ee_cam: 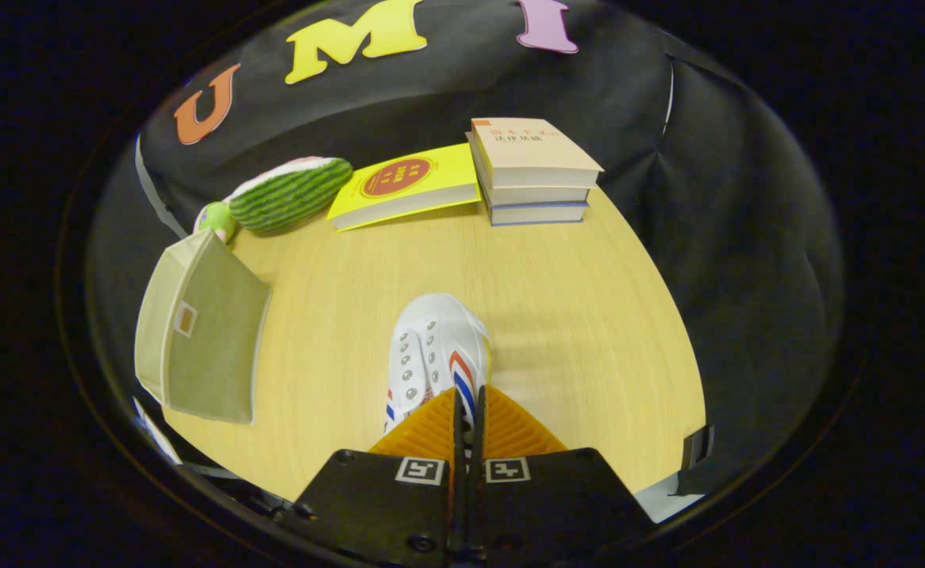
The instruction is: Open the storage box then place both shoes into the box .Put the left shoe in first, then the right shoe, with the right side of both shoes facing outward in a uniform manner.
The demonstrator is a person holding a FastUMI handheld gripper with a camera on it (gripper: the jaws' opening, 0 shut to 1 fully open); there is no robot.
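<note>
Nearest of all, the gripper (462,414) has its two fingers drawn almost together, with only a thin slit between them, and they appear pinched on the heel collar of a white shoe (431,355). The shoe points away from the gripper, toe toward the far side, its lace eyelets up and its red and blue stripe on the right flank. Whether it hangs clear of the worktop (573,331) or rests on it cannot be told.

To the left, at about the same depth, stands the storage box (202,335), a pale fabric one with a small label, its flat panel turned toward the shoe; I cannot tell if that panel is a lid or a wall, or whether the box is open. Only this one shoe is seen on the worktop.

Doing this step well, in my judgement, means keeping the pinch firm on the thin collar so the shoe does not swing or slip, carrying it left and level, and turning it so the striped right side faces outward before lowering it.

Farther off lie a watermelon-patterned soft toy (293,193), a yellow book (407,185) and a stack of books (533,170), all well apart from the path to the box.
</note>
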